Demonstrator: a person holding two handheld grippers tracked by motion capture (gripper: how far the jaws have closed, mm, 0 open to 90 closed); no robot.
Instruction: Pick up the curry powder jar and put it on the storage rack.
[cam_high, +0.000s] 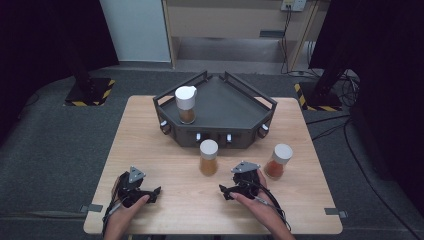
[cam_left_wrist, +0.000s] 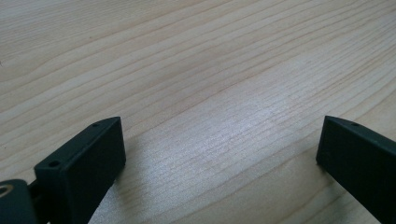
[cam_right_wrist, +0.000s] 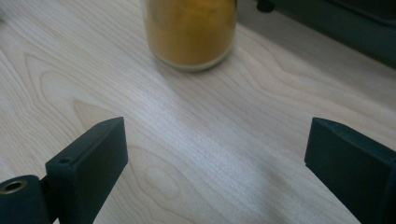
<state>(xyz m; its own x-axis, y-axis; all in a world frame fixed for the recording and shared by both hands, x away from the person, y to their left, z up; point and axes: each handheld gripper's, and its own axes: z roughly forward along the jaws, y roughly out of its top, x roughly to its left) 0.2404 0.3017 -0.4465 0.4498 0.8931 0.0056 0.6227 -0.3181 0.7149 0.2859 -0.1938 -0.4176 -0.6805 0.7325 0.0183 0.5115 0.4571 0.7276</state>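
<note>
Resting low on the wooden table (cam_high: 150, 150), left gripper (cam_high: 149, 194) and right gripper (cam_high: 227, 191) — jaws spread wide, empty. Yellow spice jar (cam_high: 208, 157) stands upright ahead of the right gripper, near the dark tray (cam_high: 260, 117) — likely the next pick.
</note>
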